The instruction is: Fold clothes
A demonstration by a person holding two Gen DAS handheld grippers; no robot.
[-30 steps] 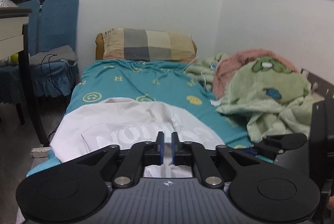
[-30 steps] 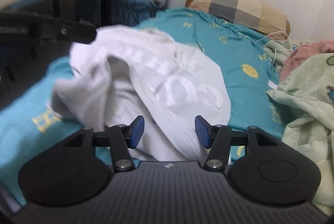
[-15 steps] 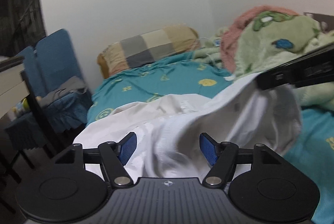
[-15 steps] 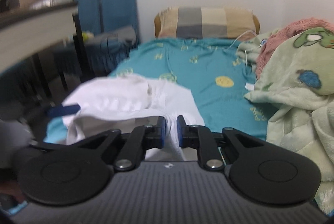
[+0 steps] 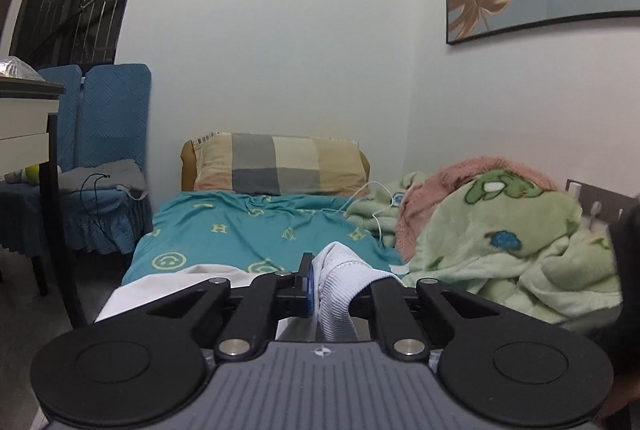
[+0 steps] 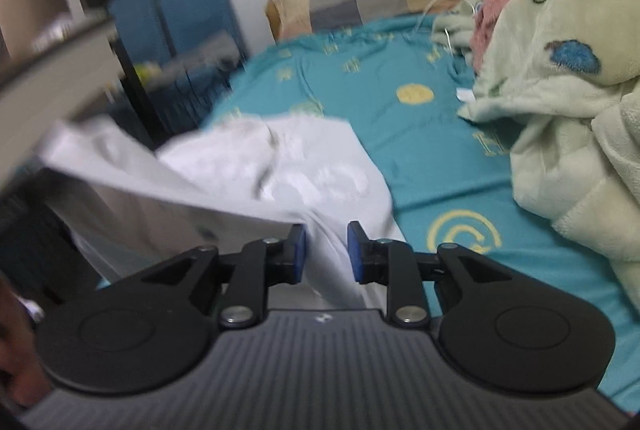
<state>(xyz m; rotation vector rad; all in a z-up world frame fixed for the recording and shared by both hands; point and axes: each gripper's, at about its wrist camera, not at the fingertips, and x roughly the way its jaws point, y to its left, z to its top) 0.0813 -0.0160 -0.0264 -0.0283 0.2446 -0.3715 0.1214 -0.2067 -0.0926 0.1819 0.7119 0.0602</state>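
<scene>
bed (image 5: 240, 234): teal patterned sheet, bears all below | green fleece blanket (image 6: 560, 101): heaped along far side | white shirt (image 6: 288, 169): lies on near end of bed, one edge lifted | left gripper (image 5: 320, 282): jaws closing, clamped on shirt's ribbed hem | right gripper (image 6: 326, 250): jaws opening, shirt fabric between pads, unpinched

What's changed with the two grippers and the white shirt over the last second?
The left gripper let go, opened wide, then closed again on a ribbed edge of the white shirt. The right gripper went the other way: open, pinched shut, and now its jaws are opening with cloth between them. The shirt has bunched up. The pillow, green blanket and teal sheet have not moved.
</scene>
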